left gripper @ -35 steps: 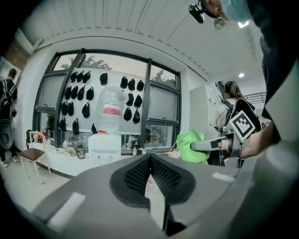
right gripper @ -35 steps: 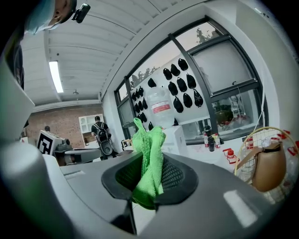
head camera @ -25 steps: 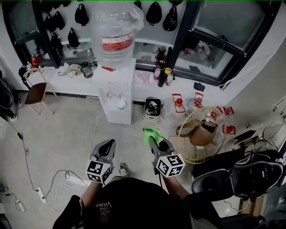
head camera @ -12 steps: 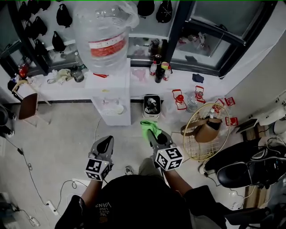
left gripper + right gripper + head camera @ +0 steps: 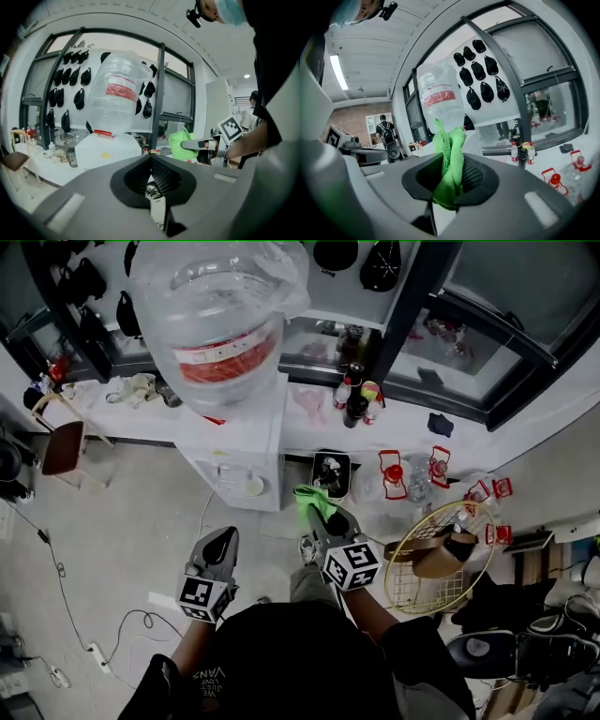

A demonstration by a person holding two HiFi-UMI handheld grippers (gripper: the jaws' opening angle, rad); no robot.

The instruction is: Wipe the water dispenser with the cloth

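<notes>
My right gripper is clamped on the cloth, a bright green, fuzzy rag bunched into soft folds. In the right gripper view it stands up between the ribbed black pads, and a lump of it hangs out below them. My left gripper has its jaws pressed together at the tips with nothing between them, and it is held low at my left side. The water dispenser is a plain white, boxy cabinet standing against the long white ledge under the dark-framed windows. A big clear plastic bottle sits upside down on it, ribbed, with a red label band whose print I cannot read. From the head view the bottle bulges toward me and hides most of the cabinet's top. The tap recess shows only as a pale round shape, and I cannot make out its parts. The cloth is held in the air in front of the dispenser, near its lower right corner, and is not touching it. A round wire basket of gold-coloured rods lies on the floor to my right, partly covered by a brown object I cannot identify.
</notes>
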